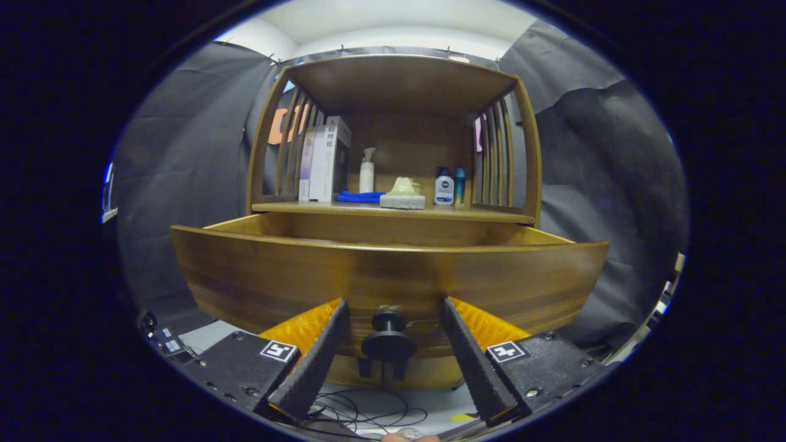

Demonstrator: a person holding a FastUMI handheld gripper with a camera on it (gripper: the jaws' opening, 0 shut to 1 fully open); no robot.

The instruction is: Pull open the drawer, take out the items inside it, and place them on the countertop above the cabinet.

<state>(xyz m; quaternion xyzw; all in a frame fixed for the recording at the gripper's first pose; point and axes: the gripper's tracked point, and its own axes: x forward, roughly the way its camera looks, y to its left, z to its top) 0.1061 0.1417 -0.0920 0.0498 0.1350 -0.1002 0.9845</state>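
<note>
The gripper (393, 307) is held level with the drawer front (387, 276), fingers spread wide and gripping nothing. The knob (388, 337) sits centred between the fingers, touched by neither. The drawer (368, 236) is seen pulled out toward the gripper; its contents are hidden behind the front panel. The surface (393, 210) lies above and farther back, already carrying books (325, 161), bottles and a blue cloth (359, 197). Any reach inside must go up and over the front.
</note>
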